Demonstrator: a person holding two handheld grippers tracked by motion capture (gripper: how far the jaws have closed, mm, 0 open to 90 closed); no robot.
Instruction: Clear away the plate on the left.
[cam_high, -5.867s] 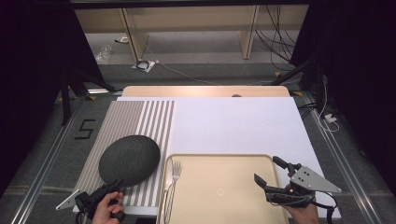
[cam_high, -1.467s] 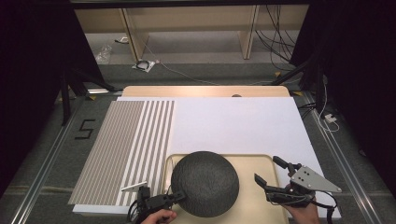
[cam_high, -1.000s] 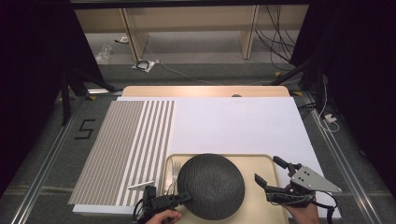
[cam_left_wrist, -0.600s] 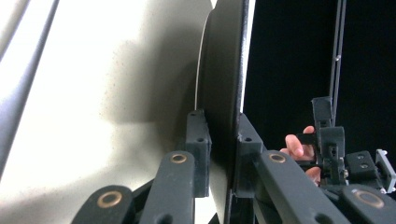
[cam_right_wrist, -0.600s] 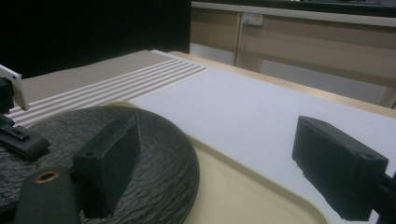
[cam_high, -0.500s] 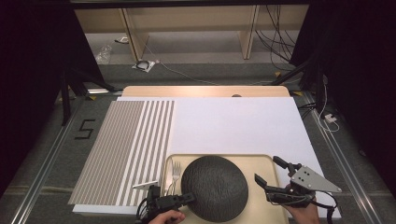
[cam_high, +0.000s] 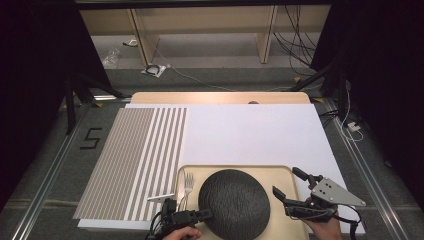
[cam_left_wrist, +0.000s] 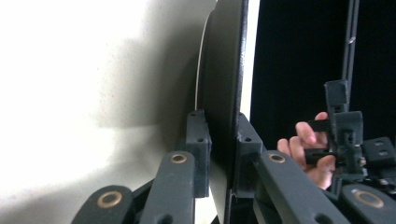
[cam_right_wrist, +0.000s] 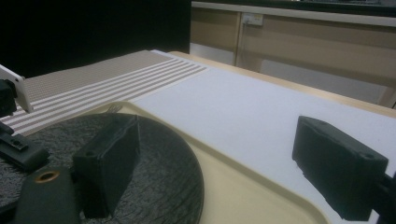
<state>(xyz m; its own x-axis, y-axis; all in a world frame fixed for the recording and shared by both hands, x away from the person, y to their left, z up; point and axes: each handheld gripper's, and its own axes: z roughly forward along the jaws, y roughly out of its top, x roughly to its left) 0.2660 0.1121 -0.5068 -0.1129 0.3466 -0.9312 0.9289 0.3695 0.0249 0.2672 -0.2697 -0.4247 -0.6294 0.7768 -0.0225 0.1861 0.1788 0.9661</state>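
Observation:
A round dark plate (cam_high: 234, 202) with a rough texture sits over the cream tray (cam_high: 235, 168) at the table's near edge. My left gripper (cam_high: 206, 215) is shut on the plate's near-left rim. In the left gripper view both pads clamp the plate (cam_left_wrist: 224, 70) edge-on. I cannot tell whether the plate touches the tray. A fork (cam_high: 188, 182) lies in the tray's left part, just left of the plate. My right gripper (cam_high: 286, 181) stands open over the tray's right side, a little right of the plate (cam_right_wrist: 154, 158), with nothing between its jaws.
A grey and white striped mat (cam_high: 135, 160) covers the left of the table, and a plain white sheet (cam_high: 250, 132) covers the rest. The table's wooden far edge (cam_high: 220, 97) shows behind them. The floor beyond holds cables and shelf legs.
My left gripper has carried the plate from the striped mat to over the tray. In the last second the plate drifted slightly further right. The right gripper has stayed put.

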